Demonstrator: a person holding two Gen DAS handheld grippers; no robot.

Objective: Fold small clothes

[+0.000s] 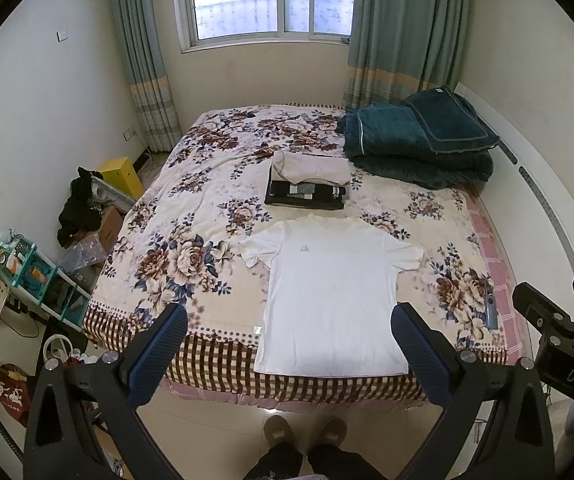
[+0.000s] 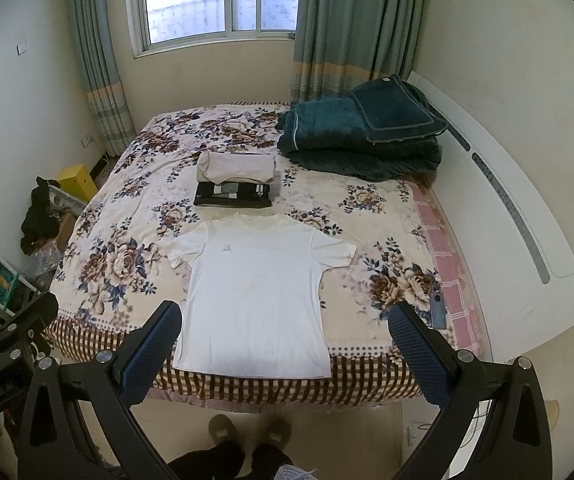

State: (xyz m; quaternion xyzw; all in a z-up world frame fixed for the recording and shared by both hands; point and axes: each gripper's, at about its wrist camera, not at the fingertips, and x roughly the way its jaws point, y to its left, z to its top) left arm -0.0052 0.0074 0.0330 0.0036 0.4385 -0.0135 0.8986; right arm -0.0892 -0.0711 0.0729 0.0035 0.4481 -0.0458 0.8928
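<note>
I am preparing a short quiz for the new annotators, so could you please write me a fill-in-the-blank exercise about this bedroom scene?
1. The white T-shirt lies spread flat on the ____ bedspread.
2. The beige garment tops a stack of ____ clothes.
3. The left hand-held gripper and the right hand-held gripper both have their jaws ____.
4. The teal blanket sits at the bed's far ____ corner.

Missing words: floral; folded; open; right

You face a bed (image 1: 191,184) with a floral cover, pushed against the right wall. Beyond it a window (image 1: 263,0) lets in daylight between teal curtains (image 1: 403,28). Pale tile floor (image 1: 207,432) lies below; cluttered shelving (image 1: 35,280) stands left.
</note>
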